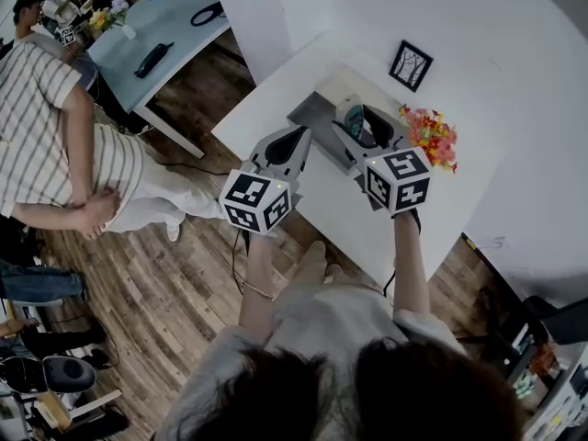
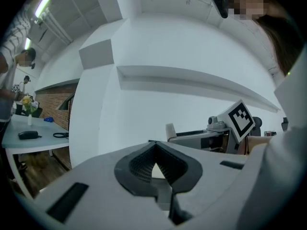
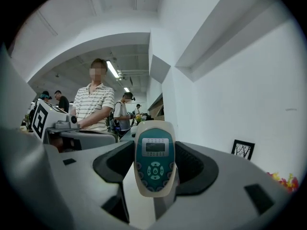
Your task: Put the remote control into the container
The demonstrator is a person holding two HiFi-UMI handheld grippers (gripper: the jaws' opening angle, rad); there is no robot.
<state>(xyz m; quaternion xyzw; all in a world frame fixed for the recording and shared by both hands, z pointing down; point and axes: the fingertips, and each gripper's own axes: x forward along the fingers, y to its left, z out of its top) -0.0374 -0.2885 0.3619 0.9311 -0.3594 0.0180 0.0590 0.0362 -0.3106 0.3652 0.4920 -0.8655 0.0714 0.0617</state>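
A white remote control with a teal face and a small screen stands upright between the pads of my right gripper, which is shut on it. In the head view the remote control and right gripper hang over the right part of a grey open container on the white table. My left gripper is just left of it, near the container's front edge. Its jaws meet at the tips with nothing between them.
A small black picture frame and a bunch of orange and red flowers sit on the table to the right of the container. A person in a striped shirt stands on the wooden floor to the left, by a second table.
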